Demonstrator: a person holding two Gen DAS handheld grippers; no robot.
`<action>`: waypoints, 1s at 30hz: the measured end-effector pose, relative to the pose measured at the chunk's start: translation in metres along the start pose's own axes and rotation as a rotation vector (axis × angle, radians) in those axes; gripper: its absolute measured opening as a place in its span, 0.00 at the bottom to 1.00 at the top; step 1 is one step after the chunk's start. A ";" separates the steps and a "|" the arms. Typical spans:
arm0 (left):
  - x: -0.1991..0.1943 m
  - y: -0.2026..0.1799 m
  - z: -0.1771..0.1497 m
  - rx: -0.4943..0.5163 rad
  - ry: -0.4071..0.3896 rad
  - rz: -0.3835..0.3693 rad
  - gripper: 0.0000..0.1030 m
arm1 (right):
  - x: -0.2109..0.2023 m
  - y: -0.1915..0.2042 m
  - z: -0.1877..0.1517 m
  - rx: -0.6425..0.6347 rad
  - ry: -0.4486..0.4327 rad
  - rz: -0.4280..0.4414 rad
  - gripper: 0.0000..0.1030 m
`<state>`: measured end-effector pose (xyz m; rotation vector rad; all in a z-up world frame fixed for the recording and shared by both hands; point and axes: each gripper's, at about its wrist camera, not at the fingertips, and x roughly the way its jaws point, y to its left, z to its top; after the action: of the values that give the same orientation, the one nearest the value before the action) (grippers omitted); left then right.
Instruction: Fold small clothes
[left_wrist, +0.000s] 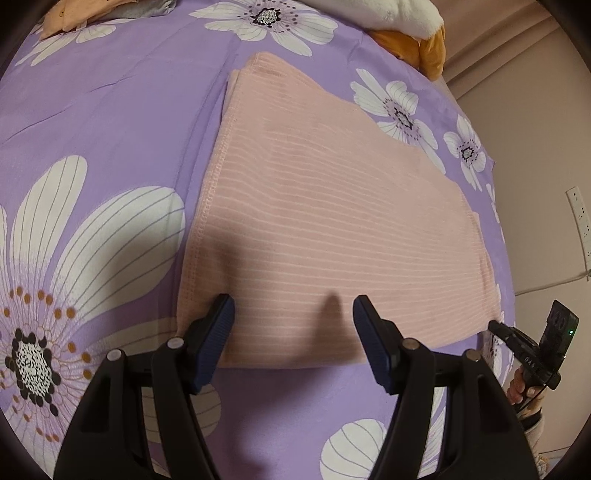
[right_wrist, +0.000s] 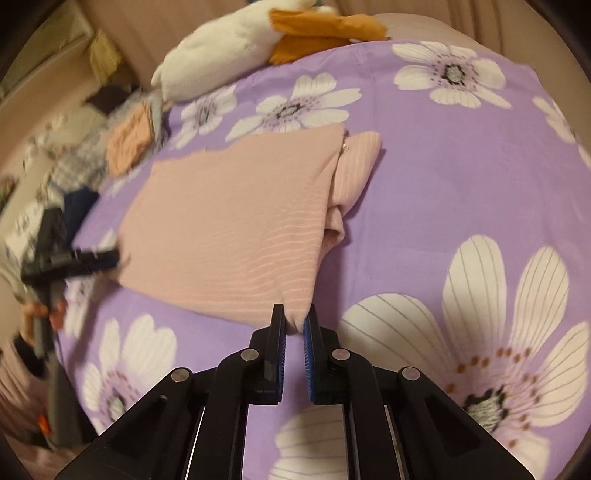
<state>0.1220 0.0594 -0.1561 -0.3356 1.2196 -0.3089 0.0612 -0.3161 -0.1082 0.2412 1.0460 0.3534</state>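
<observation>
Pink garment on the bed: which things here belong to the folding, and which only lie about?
Belong to the folding:
pink garment
right gripper, pinching its corner
left gripper, open above it

Only lying about:
plush toy
clothes pile
floral bedsheet

A pale peach-pink folded knit garment carries thin, lighter wavy stripes and a matching stitched hem. It lies on a lilac-purple cotton bedsheet printed with large white daisies, grey-lined petals, and black-and-white speckled centres ringed by orange dots. Beyond the garment sits a white plush toy with mustard-orange fabric parts. Left of the garment, a peach cloth tops a pile with grey plaid and navy pieces. Both black plastic grippers, left and right, have dark blue ribbed pads.
</observation>
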 end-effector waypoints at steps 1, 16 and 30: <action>0.000 0.000 0.000 0.005 0.001 0.001 0.65 | 0.004 0.001 -0.002 -0.023 0.026 -0.007 0.08; -0.019 -0.025 -0.005 0.160 -0.070 0.039 0.65 | -0.012 0.000 0.020 -0.018 -0.078 -0.117 0.10; 0.007 -0.013 -0.017 0.198 -0.037 0.066 0.65 | 0.082 -0.031 0.097 0.162 -0.033 -0.209 0.05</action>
<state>0.1076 0.0435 -0.1618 -0.1289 1.1503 -0.3617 0.1886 -0.3148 -0.1384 0.2785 1.0579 0.0760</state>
